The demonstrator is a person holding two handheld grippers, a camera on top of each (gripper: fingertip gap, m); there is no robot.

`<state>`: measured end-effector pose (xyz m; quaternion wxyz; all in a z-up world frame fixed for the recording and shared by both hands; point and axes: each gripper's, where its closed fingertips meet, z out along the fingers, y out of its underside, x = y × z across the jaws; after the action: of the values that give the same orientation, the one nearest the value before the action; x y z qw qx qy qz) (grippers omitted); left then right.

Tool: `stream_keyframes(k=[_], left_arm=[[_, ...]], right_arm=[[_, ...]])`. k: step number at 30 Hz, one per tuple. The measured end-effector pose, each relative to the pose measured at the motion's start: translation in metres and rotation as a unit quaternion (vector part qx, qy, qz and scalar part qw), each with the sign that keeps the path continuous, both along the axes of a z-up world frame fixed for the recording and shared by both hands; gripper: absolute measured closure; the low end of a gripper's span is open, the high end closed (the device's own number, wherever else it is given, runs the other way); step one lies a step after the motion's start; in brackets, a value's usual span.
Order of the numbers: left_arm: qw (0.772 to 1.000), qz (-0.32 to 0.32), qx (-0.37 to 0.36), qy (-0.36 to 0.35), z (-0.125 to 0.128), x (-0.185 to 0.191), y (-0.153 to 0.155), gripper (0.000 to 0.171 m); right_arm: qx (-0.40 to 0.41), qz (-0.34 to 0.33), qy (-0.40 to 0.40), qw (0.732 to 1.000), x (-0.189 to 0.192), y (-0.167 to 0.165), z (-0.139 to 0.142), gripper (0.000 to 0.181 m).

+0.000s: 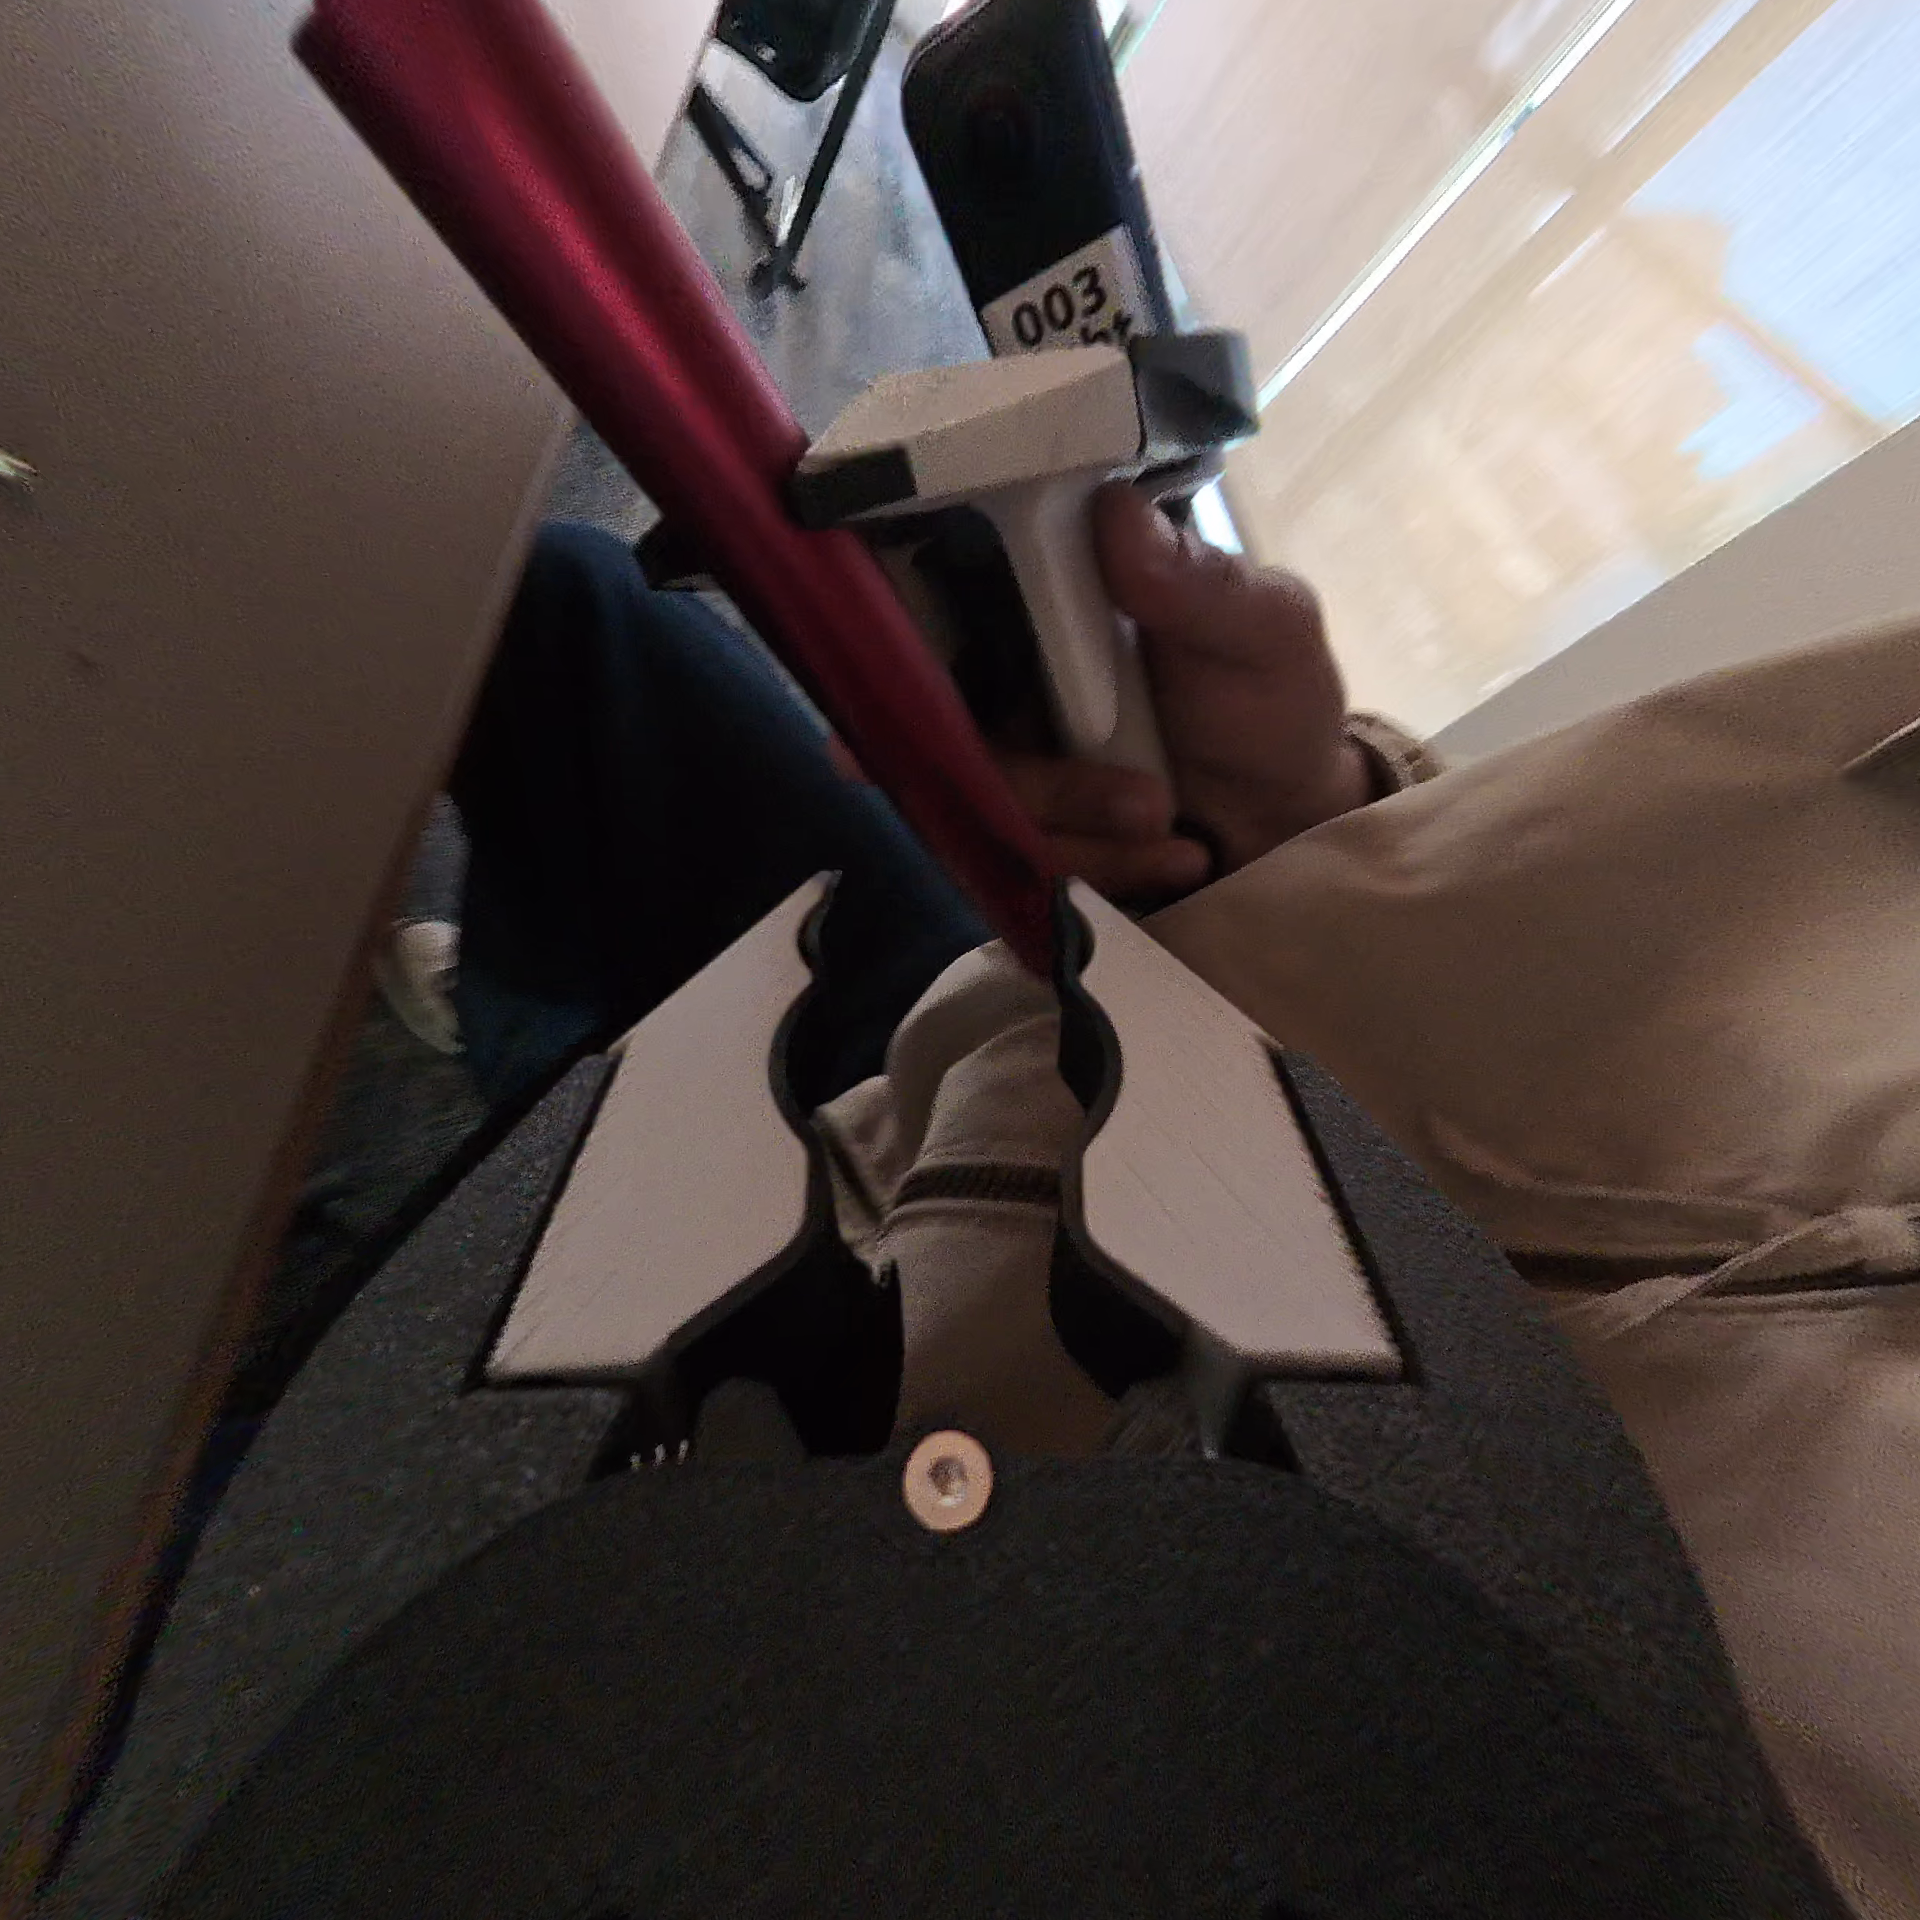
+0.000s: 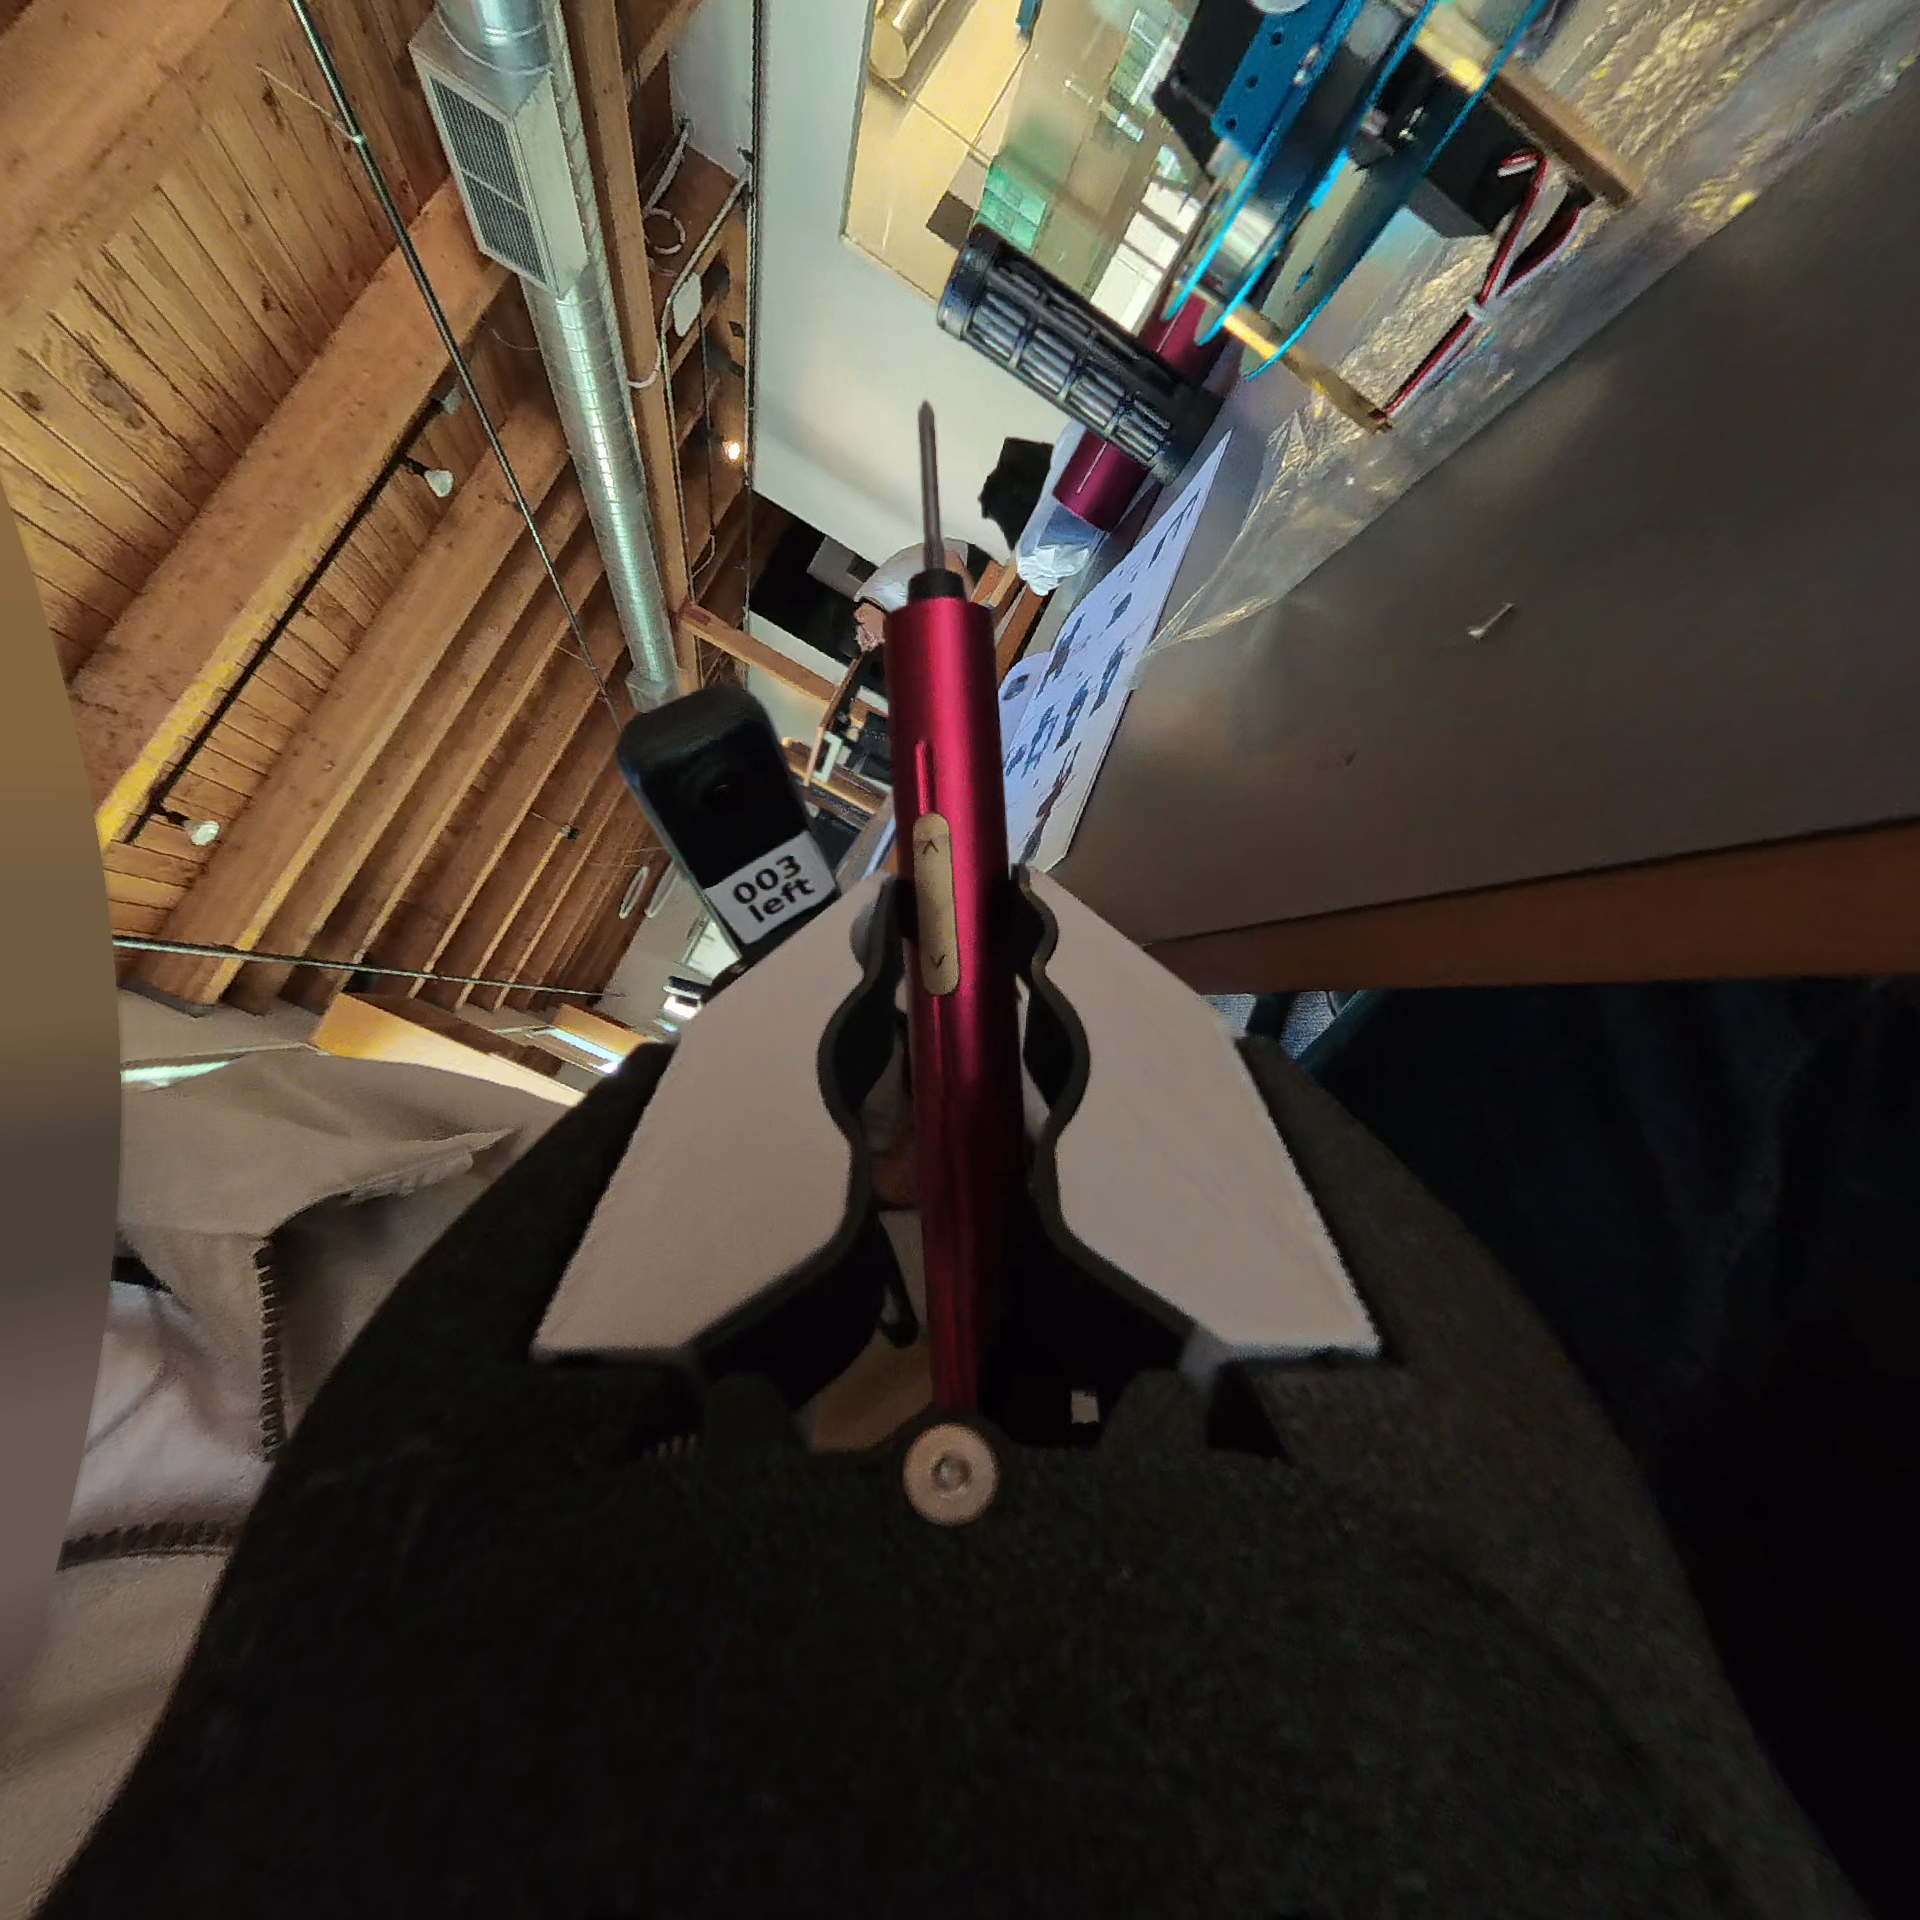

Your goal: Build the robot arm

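Left wrist view: the left gripper (image 1: 945,914) stands spread with nothing between its fingers, though the butt end of the red screwdriver (image 1: 665,374) touches the inner edge of one finger. Beyond it, the right gripper (image 1: 790,530) pinches that screwdriver, a hand (image 1: 1226,707) on its handle, beside a beige jacket (image 1: 1558,987).

Right wrist view: the right gripper (image 2: 951,904) is pinching the red screwdriver (image 2: 951,935), bit pointing away, beside the bench (image 2: 1507,675).

table edge (image 2: 1558,904) close right — open room left
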<state>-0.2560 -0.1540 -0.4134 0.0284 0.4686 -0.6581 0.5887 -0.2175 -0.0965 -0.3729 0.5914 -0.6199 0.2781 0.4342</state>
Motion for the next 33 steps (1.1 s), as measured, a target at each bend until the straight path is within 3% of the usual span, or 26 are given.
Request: stream_keyframes(k=[2,8,13,18,20,22,23,26,33], left_arm=[[0.999,0.0,-0.04,0.006,0.004,-0.002,-0.007,0.146],[0.998,0.001,-0.068,0.005,0.009,-0.01,-0.019,0.147],[0.994,-0.047,-0.088,0.036,0.008,-0.033,-0.022,0.151],[0.983,-0.103,-0.131,0.083,0.014,-0.057,-0.027,0.152],[0.976,-0.12,-0.153,0.094,0.021,-0.064,-0.027,0.152],[0.966,-0.134,-0.192,0.107,0.034,-0.068,-0.027,0.152],[0.96,-0.14,-0.214,0.112,0.042,-0.069,-0.027,0.152],[0.945,-0.148,-0.263,0.123,0.063,-0.07,-0.028,0.153],[0.902,-0.161,-0.358,0.182,0.102,-0.072,-0.028,0.153]], right_arm=[[0.001,-0.005,-0.019,1.0,-0.006,0.001,0.003,0.163],[0.0,-0.02,-0.101,0.995,-0.027,0.001,0.006,0.163],[0.04,-0.051,-0.155,0.986,-0.041,-0.01,0.012,0.162],[0.081,-0.168,-0.223,0.957,-0.024,-0.047,0.025,0.152],[0.065,-0.24,-0.279,0.928,-0.006,-0.069,0.02,0.145],[-0.017,-0.302,-0.402,0.864,0.009,-0.075,-0.008,0.143],[-0.026,-0.315,-0.448,0.836,0.008,-0.071,-0.015,0.137],[0.011,-0.306,-0.517,0.799,-0.024,-0.037,-0.014,0.115],[0.065,-0.424,-0.542,0.723,-0.03,-0.006,0.039,0.13]])
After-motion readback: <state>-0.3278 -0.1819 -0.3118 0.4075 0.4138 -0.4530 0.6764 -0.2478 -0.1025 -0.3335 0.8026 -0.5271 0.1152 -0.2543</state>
